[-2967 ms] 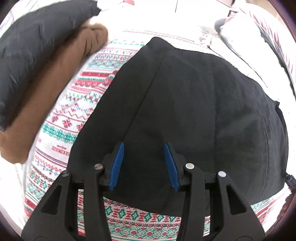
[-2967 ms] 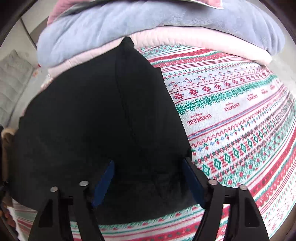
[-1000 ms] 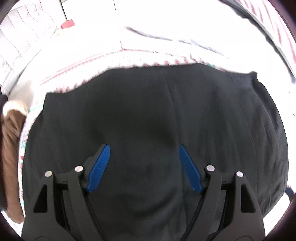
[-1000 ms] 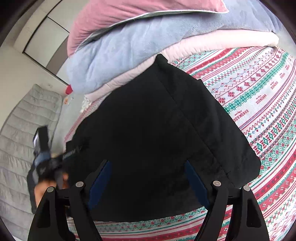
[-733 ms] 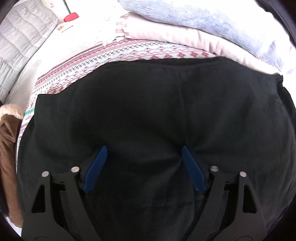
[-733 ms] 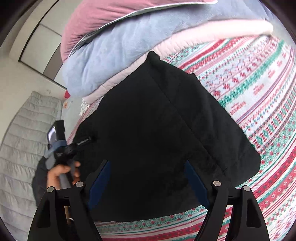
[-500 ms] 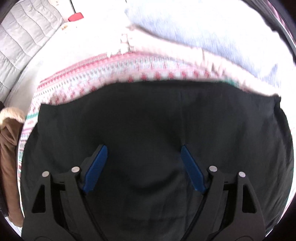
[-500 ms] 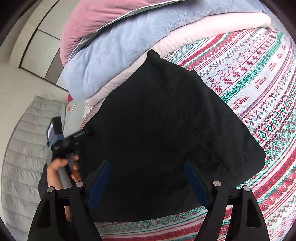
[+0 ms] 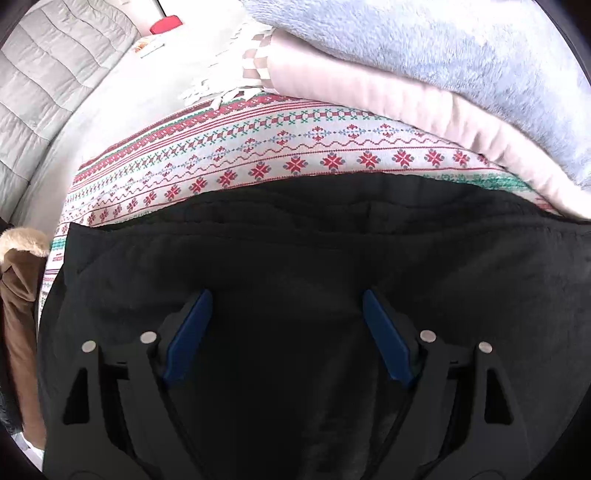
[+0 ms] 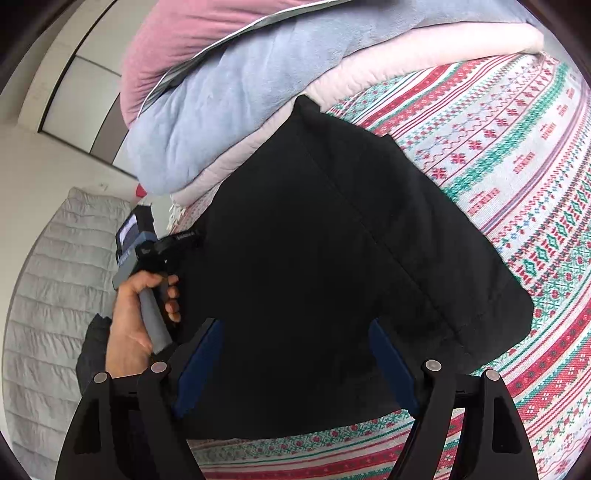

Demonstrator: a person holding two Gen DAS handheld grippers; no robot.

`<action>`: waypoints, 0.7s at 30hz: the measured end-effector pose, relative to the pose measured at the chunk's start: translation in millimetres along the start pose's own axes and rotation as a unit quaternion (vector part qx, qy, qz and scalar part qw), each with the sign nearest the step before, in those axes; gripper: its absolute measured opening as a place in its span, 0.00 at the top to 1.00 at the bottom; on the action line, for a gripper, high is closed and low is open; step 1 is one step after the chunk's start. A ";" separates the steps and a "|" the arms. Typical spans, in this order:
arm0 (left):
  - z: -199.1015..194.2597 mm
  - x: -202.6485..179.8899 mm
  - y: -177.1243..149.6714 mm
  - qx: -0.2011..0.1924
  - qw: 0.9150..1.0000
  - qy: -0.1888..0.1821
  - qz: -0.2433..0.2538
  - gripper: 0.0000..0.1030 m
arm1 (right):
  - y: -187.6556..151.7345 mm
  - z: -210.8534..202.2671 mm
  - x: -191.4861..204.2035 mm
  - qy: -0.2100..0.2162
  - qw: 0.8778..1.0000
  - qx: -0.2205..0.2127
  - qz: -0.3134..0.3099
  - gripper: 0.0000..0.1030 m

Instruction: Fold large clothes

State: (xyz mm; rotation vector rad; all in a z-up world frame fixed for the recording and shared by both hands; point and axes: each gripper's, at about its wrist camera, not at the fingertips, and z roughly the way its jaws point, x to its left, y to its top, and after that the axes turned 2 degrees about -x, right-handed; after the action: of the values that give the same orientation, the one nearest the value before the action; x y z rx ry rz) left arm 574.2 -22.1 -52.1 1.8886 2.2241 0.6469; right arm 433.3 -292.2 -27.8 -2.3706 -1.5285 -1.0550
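Note:
A black garment (image 9: 295, 251) lies folded flat on the patterned bedspread (image 9: 258, 155). My left gripper (image 9: 285, 293) hovers over its middle, blue pads wide apart, nothing between them. The garment's far edge runs just ahead of the left gripper's tips. In the right wrist view the same garment (image 10: 332, 258) fills the centre, and my right gripper (image 10: 295, 325) stands open above its near part, holding nothing. At the garment's left edge a hand (image 10: 129, 314) grips the left gripper's handle; its fingers are lost against the black cloth.
Stacked blankets lie beyond the garment: a blue one (image 10: 221, 92), a pink one (image 10: 192, 33) and a pale pink one (image 9: 388, 92). A brown coat with a fur trim (image 9: 18, 314) hangs at the left. A grey quilted mattress (image 10: 48, 295) lies beside the bed.
The left gripper has moved over the garment toward its far edge and the blanket stack, and its jaws have widened slightly. The right gripper has stayed in place.

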 end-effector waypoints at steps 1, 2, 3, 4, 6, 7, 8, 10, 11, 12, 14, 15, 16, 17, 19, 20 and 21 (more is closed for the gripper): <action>-7.9 6.0 -1.6 -0.001 1.000 -0.007 -0.003 0.19 | 0.2 0.3 -0.3 0.001 1.000 0.002 -0.003 0.20; -15.3 8.2 -5.2 -0.002 1.000 -0.012 -0.008 0.19 | 0.0 -0.3 -0.7 0.000 1.000 0.002 -0.006 0.20; -27.9 15.4 -12.0 -0.005 1.000 -0.025 -0.017 0.19 | -0.2 -1.6 -1.6 -0.003 1.000 0.001 -0.008 0.20; -42.1 24.7 -21.6 -0.011 0.999 -0.047 -0.025 0.19 | 0.1 -4.1 -3.4 -0.009 1.000 -0.004 -0.010 0.20; -68.9 41.1 -49.4 -0.024 0.996 -0.072 -0.037 0.19 | 1.6 -6.6 -6.2 -0.011 1.000 -0.010 -0.006 0.20; -83.2 50.3 -72.1 -0.025 0.996 -0.079 -0.041 0.19 | 2.2 -7.3 -8.1 -0.007 1.000 -0.010 0.000 0.20; -92.7 54.3 -89.4 -0.028 0.995 -0.089 -0.044 0.19 | 2.2 -7.2 -10.2 0.006 1.000 -0.007 0.009 0.20; -117.0 66.1 -142.8 -0.038 0.992 -0.116 -0.036 0.19 | 1.3 -4.5 -13.0 0.032 0.999 0.005 0.022 0.20; -127.1 71.8 -169.6 -0.040 0.992 -0.118 -0.032 0.19 | 1.0 -3.4 -13.9 0.043 0.999 0.012 0.026 0.20; -133.7 76.6 -187.9 -0.041 0.991 -0.122 -0.031 0.19 | 0.4 -2.6 -15.2 0.053 0.998 0.017 0.032 0.20; -143.0 89.7 -218.5 -0.032 0.991 -0.129 -0.033 0.19 | 0.2 -3.2 -20.3 0.067 0.997 0.019 0.046 0.20; -147.2 99.2 -229.5 -0.030 0.991 -0.128 -0.039 0.19 | 0.3 -4.5 -24.1 0.067 0.996 0.014 0.054 0.20; -154.0 109.3 -239.4 -0.040 0.990 -0.125 -0.050 0.19 | -0.4 -5.8 -27.0 0.066 0.996 0.010 0.061 0.20; -160.5 119.6 -248.6 -0.053 0.990 -0.115 -0.065 0.19 | -1.5 -7.5 -33.7 0.062 0.995 0.005 0.074 0.20; -164.2 132.3 -258.9 -0.058 0.990 -0.108 -0.066 0.19 | -4.2 -9.8 -43.7 0.062 0.994 0.006 0.090 0.20; -164.3 137.1 -262.3 -0.060 0.990 -0.107 -0.064 0.19 | -8.0 -12.4 -51.2 0.066 0.993 0.006 0.098 0.20; -164.7 141.4 -265.5 -0.065 0.991 -0.101 -0.065 0.19 | -11.5 -14.6 -55.9 0.069 0.992 0.003 0.101 0.20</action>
State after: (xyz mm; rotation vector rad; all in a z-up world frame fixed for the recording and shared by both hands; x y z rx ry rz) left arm 243.8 48.0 7.1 1.6519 2.1022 0.5377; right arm 403.0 -335.3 -54.3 -2.3329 -1.2149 -1.1370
